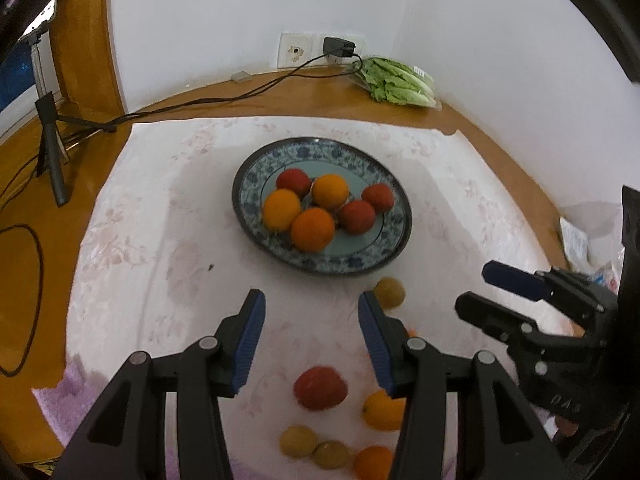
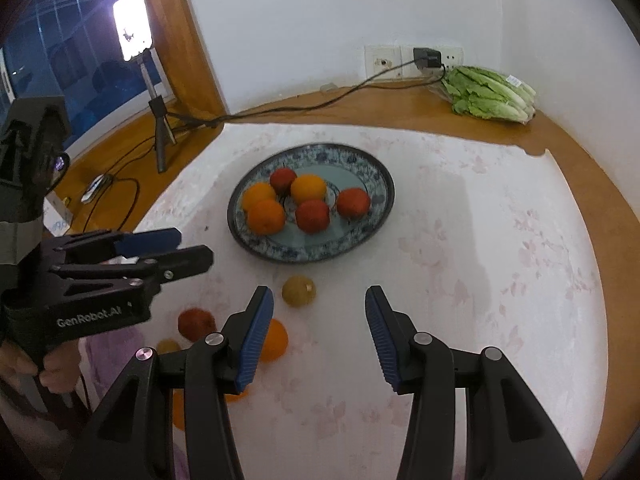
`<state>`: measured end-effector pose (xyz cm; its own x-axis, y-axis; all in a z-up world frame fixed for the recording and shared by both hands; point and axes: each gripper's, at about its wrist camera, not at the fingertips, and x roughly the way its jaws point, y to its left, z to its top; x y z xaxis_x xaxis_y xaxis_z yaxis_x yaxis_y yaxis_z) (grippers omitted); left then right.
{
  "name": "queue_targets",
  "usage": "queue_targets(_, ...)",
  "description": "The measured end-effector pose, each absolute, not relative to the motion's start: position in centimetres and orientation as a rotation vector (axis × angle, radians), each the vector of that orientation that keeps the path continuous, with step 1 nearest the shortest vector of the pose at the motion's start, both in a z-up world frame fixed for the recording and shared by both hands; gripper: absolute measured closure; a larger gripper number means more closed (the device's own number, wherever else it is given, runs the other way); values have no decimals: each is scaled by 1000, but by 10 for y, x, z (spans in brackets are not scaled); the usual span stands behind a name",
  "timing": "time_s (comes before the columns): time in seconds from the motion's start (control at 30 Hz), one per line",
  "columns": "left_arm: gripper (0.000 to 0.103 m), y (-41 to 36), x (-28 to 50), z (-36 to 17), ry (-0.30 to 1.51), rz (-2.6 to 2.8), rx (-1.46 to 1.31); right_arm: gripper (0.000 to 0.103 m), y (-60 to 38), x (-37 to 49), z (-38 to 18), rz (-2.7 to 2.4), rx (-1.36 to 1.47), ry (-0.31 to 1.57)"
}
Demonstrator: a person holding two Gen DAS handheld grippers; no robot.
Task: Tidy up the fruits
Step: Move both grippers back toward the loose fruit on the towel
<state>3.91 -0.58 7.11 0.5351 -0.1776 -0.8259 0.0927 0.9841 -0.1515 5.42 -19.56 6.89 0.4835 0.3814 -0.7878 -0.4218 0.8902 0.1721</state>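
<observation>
Both tools hang over the near part of the cloth with nothing between their blue pads: the left gripper (image 1: pixel 311 312) stands partly spread above a loose red fruit (image 1: pixel 320 388), and the right gripper (image 2: pixel 320 308) is likewise parted and empty, over bare cloth. Largest underfoot is the wooden table (image 1: pixel 24 280), whose brown border curves round the far side and both flanks, with a white wall (image 1: pixel 240 8) close behind it. A pale floral cloth (image 2: pixel 480 240) covers most of the top; its wide right half lies bare, giving free room there. At the middle sits the blue-patterned plate (image 1: pixel 384 256), holding three oranges and three red fruits, well apart from the cloth's edges. Bagged lettuce (image 2: pixel 488 96) lies in the far corner beside the wall socket (image 2: pixel 384 62), from which a black cable (image 1: pixel 224 98) runs to a small tripod (image 1: pixel 50 144) at the left border. Smaller loose fruit lie near the grippers: a yellow-green fruit (image 2: pixel 299 290) just short of the plate, an orange (image 2: pixel 274 340), others partly hidden. White lettering on the left tool's body reads "GenRobot.AI" (image 2: pixel 89 317).
</observation>
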Motion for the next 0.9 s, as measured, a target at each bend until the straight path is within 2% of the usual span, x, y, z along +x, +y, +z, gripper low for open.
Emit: queue_targets(0.9,50,11,1,41,1046,-174,-146,54,-183,18,39,509,-67,1028)
